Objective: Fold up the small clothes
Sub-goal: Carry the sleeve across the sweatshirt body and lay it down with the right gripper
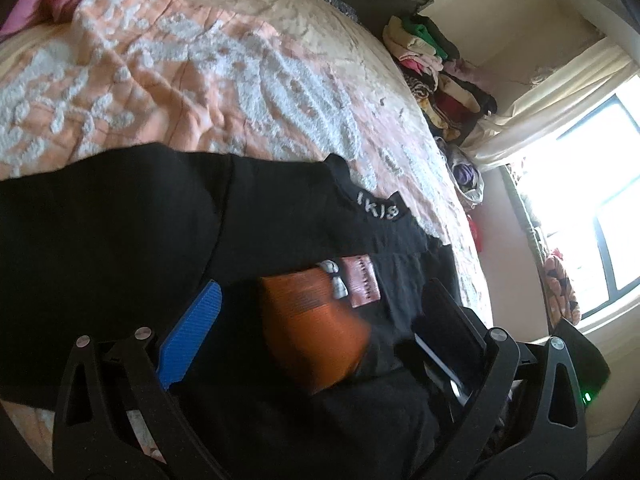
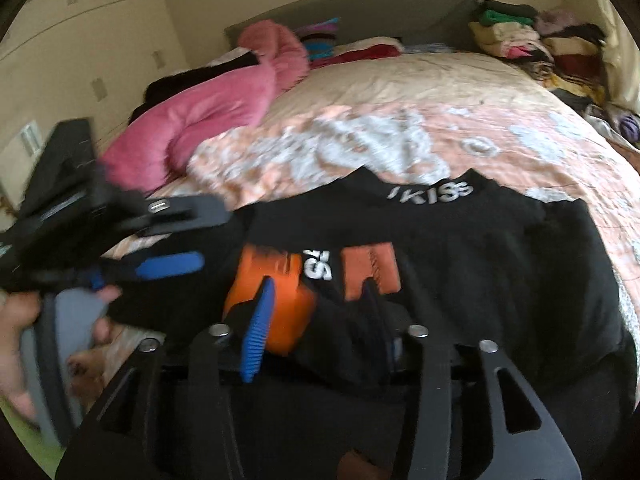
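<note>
Bed (image 2: 460, 80) under peach quilt (image 1: 200, 80); black garment (image 2: 500, 260) spread at near edge, orange patch (image 2: 272, 304) upward; left gripper (image 1: 316, 320) fingers wide over it; right gripper (image 2: 316, 320) fingers pinching bunched black cloth.
</note>
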Tool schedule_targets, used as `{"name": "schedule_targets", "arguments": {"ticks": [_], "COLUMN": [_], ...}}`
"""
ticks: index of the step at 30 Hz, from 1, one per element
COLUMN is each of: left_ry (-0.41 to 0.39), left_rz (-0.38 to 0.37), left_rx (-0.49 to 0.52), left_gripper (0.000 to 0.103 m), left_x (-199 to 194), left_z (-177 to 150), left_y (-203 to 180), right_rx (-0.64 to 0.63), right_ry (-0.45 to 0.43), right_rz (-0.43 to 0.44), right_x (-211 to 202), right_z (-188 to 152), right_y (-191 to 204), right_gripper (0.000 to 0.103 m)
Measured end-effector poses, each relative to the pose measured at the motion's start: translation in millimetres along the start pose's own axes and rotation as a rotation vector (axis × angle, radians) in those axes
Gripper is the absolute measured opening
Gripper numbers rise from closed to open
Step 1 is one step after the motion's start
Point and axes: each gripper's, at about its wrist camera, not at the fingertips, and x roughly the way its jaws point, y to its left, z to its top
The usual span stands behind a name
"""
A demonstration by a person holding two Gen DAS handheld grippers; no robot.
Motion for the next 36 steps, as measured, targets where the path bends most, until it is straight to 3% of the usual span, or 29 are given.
{"name": "schedule_targets", "arguments": {"ticks": [5, 8, 10, 12, 14, 15, 16, 20, 23, 28, 32, 36], "left_ry": [0.055, 0.035, 0.033, 0.031, 0.032, 0.041, 0.039, 0.006, -0.025, 0.018, -0.012, -0.009], "left_rz": [0.007, 0.025, 0.011, 0.056, 0.058, 0.054, 0.062, 0.042, 0.079, 0.11, 0.131, 0.157], "left_rx": [-0.007, 0.02, 0.055, 0.103, 0.13, 0.144, 0.165, 0.219, 0.257, 0.218, 0.244, 0.199], "left_gripper": [0.094, 0.088, 0.062, 0.059, 0.032, 0.01, 0.0, 0.0, 0.0, 0.0, 0.0, 0.0], "left_x": [18.7, 21.8, 26.4, 33.1, 37.8, 40.9, 41.6, 22.8, 8.7, 17.6, 10.2, 14.7], "left_z": [-9.9, -15.4, -18.4, -21.5, -24.6, -26.6, -27.7, -26.2, -21.7, -24.5, -19.3, -14.2], "left_y": [6.6, 3.6, -3.7, -10.7, -14.6, -16.8, -18.6, -30.9, -34.1, -17.4, -18.3, -4.7], "right_rx": [0.009, 0.073, 0.111, 0.159, 0.19, 0.209, 0.22, 0.271, 0.277, 0.288, 0.303, 0.323], "right_ry": [0.01, 0.006, 0.001, -0.009, -0.016, -0.025, -0.03, -0.055, -0.062, -0.01, 0.014, 0.042], "right_rz": [0.031, 0.002, -0.033, -0.059, -0.083, -0.101, -0.113, -0.168, -0.21, -0.266, -0.271, -0.3], "right_x": [-15.4, -25.4, -30.8, -37.2, -42.7, -47.8, -50.2, -63.0, -66.0, -52.4, -45.9, -40.9], "right_z": [-12.6, -15.9, -17.9, -20.0, -22.4, -24.1, -24.6, -25.9, -23.1, -22.5, -24.2, -26.1], "right_y": [-5.1, -26.4, -41.7, -58.7, -72.3, -81.1, -86.3, -111.1, -121.5, -129.8, -136.7, -147.0], "right_gripper": [0.053, 0.055, 0.055, 0.055, 0.055, 0.055, 0.055, 0.055, 0.055, 0.055, 0.055, 0.055]}}
